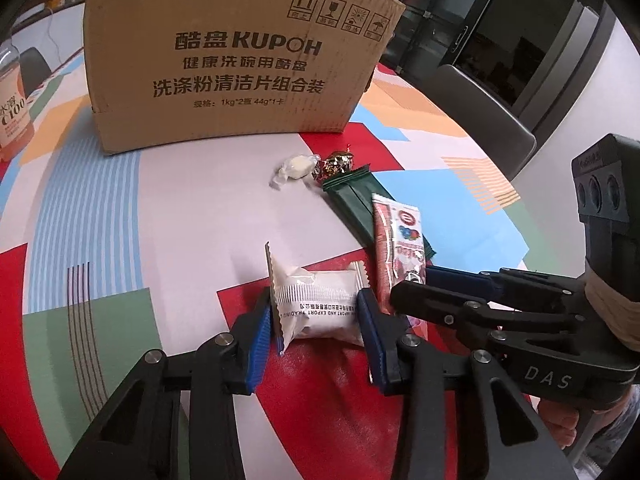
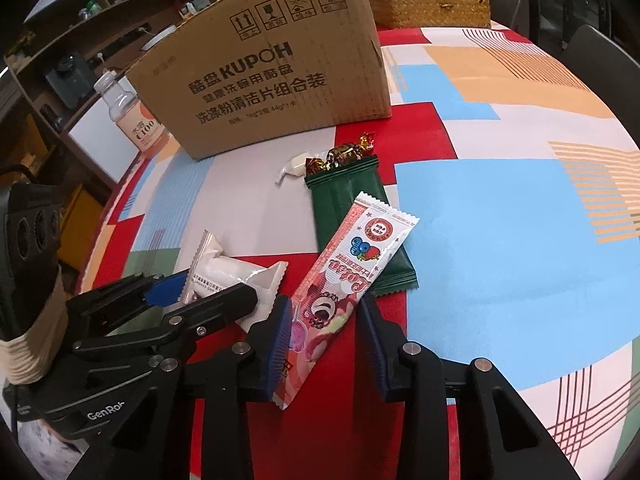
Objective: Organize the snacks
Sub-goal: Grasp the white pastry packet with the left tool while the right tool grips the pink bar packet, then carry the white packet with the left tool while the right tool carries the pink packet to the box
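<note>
Open table (image 2: pixel 500 208) right of the cardboard box (image 1: pixel 236 68), clear for a pass. Ahead, box wall blocking the far side; bottle (image 2: pixel 132 116) at its left corner. Candies (image 2: pixel 344 154) and green packet (image 2: pixel 352 216) crowding the strip just before the box.

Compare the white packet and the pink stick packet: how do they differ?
The white packet is short, puffy and plain; the pink stick packet is long, flat, cartoon-printed. White sits between the left gripper pads; pink lies between the right gripper pads, overlapping the green packet. Both have crimped ends.
</note>
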`<state>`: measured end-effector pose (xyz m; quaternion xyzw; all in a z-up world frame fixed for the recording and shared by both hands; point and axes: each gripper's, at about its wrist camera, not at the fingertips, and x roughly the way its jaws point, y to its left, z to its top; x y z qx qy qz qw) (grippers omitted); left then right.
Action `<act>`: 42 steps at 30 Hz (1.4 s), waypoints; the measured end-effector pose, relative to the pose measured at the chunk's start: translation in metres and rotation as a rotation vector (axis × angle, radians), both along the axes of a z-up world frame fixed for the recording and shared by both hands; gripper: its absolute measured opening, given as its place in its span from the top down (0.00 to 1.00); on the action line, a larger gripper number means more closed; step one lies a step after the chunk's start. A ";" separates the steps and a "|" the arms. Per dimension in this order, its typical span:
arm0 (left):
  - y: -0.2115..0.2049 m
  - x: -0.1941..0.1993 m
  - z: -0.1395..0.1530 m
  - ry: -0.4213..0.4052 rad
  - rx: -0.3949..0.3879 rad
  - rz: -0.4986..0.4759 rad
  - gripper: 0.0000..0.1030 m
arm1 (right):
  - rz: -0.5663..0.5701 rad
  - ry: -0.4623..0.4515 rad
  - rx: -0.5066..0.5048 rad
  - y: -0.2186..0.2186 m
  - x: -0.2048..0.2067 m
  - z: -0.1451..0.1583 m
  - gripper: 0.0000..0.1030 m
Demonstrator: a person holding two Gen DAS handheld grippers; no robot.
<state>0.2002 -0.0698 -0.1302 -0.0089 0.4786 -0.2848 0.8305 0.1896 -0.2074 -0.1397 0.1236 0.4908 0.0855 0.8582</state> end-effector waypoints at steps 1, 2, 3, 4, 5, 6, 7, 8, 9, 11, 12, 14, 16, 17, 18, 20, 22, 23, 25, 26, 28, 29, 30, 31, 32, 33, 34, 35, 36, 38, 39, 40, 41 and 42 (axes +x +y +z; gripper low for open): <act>0.000 -0.001 0.000 -0.005 0.007 -0.001 0.62 | 0.009 -0.001 0.006 0.001 0.000 0.000 0.70; -0.001 -0.001 0.000 -0.008 0.011 -0.001 0.62 | 0.013 -0.003 0.011 0.002 0.000 0.000 0.71; -0.001 -0.002 0.000 -0.012 0.017 0.000 0.62 | 0.021 -0.006 0.017 0.003 0.000 0.001 0.74; -0.001 -0.002 0.000 -0.013 0.019 0.001 0.62 | 0.032 -0.010 0.024 0.005 0.000 0.001 0.79; -0.001 -0.002 0.000 -0.011 0.018 0.003 0.62 | 0.044 -0.012 0.028 0.008 0.000 0.001 0.81; -0.001 -0.002 0.000 -0.009 0.016 0.005 0.62 | 0.051 -0.016 0.029 0.009 0.000 0.002 0.85; 0.000 -0.001 0.000 -0.006 0.014 0.008 0.62 | 0.057 -0.022 0.028 0.011 0.000 0.002 0.86; 0.001 -0.002 0.000 -0.006 0.016 0.013 0.62 | 0.060 -0.027 0.024 0.012 -0.001 0.003 0.87; 0.002 -0.003 0.001 -0.009 0.020 0.018 0.62 | 0.063 -0.033 0.022 0.014 -0.001 0.003 0.88; 0.004 -0.005 0.004 -0.024 0.027 0.028 0.62 | 0.068 -0.041 0.017 0.016 -0.002 0.005 0.90; 0.005 -0.006 0.006 -0.031 0.032 0.034 0.62 | 0.070 -0.047 0.014 0.016 -0.003 0.007 0.91; 0.006 -0.008 0.009 -0.042 0.041 0.047 0.62 | 0.070 -0.057 0.004 0.017 -0.005 0.009 0.91; 0.009 -0.009 0.014 -0.058 0.042 0.061 0.62 | 0.068 -0.066 -0.006 0.018 -0.006 0.012 0.92; 0.010 -0.010 0.016 -0.062 0.042 0.065 0.62 | 0.065 -0.069 -0.007 0.018 -0.008 0.013 0.92; 0.011 -0.011 0.019 -0.068 0.042 0.069 0.62 | 0.062 -0.073 -0.010 0.017 -0.008 0.015 0.93; 0.012 -0.013 0.025 -0.085 0.040 0.075 0.62 | 0.059 -0.082 -0.014 0.017 -0.010 0.017 0.93; 0.012 -0.014 0.030 -0.099 0.034 0.078 0.62 | 0.059 -0.094 -0.017 0.017 -0.012 0.022 0.93; 0.013 -0.015 0.034 -0.106 0.028 0.081 0.62 | 0.059 -0.102 -0.018 0.017 -0.013 0.025 0.93; 0.014 -0.017 0.041 -0.121 0.018 0.079 0.62 | 0.059 -0.122 -0.025 0.018 -0.014 0.031 0.93; 0.014 -0.018 0.043 -0.128 0.016 0.081 0.62 | 0.059 -0.130 -0.028 0.018 -0.015 0.033 0.93; 0.015 -0.020 0.049 -0.145 0.013 0.084 0.62 | 0.058 -0.148 -0.033 0.019 -0.017 0.039 0.94; 0.015 -0.021 0.052 -0.153 0.012 0.086 0.62 | 0.058 -0.155 -0.034 0.019 -0.018 0.041 0.94; 0.016 -0.022 0.055 -0.163 0.010 0.087 0.62 | 0.058 -0.164 -0.036 0.019 -0.019 0.044 0.94; 0.016 -0.022 0.057 -0.168 0.008 0.087 0.62 | 0.058 -0.181 -0.041 0.019 -0.020 0.049 0.94; 0.016 -0.023 0.060 -0.175 0.006 0.089 0.62 | 0.058 -0.181 -0.041 0.019 -0.020 0.049 0.94; 0.017 -0.023 0.063 -0.184 0.004 0.091 0.62 | 0.056 -0.189 -0.043 0.019 -0.021 0.051 0.94; 0.017 -0.024 0.067 -0.191 0.002 0.093 0.62 | 0.054 -0.198 -0.044 0.019 -0.022 0.053 0.94; 0.017 -0.024 0.069 -0.197 0.001 0.094 0.62 | 0.053 -0.204 -0.045 0.019 -0.022 0.055 0.94; 0.017 -0.025 0.071 -0.202 -0.001 0.094 0.62 | 0.050 -0.211 -0.044 0.018 -0.023 0.057 0.94; 0.017 -0.025 0.076 -0.215 -0.005 0.097 0.62 | 0.047 -0.225 -0.045 0.018 -0.024 0.062 0.94; 0.017 -0.025 0.079 -0.220 -0.005 0.098 0.62 | 0.043 -0.233 -0.047 0.017 -0.025 0.064 0.94; 0.016 -0.025 0.082 -0.229 -0.005 0.099 0.62 | 0.042 -0.240 -0.047 0.016 -0.025 0.067 0.94; 0.016 -0.025 0.084 -0.235 -0.005 0.100 0.62 | 0.040 -0.246 -0.048 0.016 -0.025 0.068 0.94; 0.016 -0.025 0.086 -0.243 -0.006 0.100 0.62 | 0.037 -0.251 -0.048 0.015 -0.025 0.070 0.94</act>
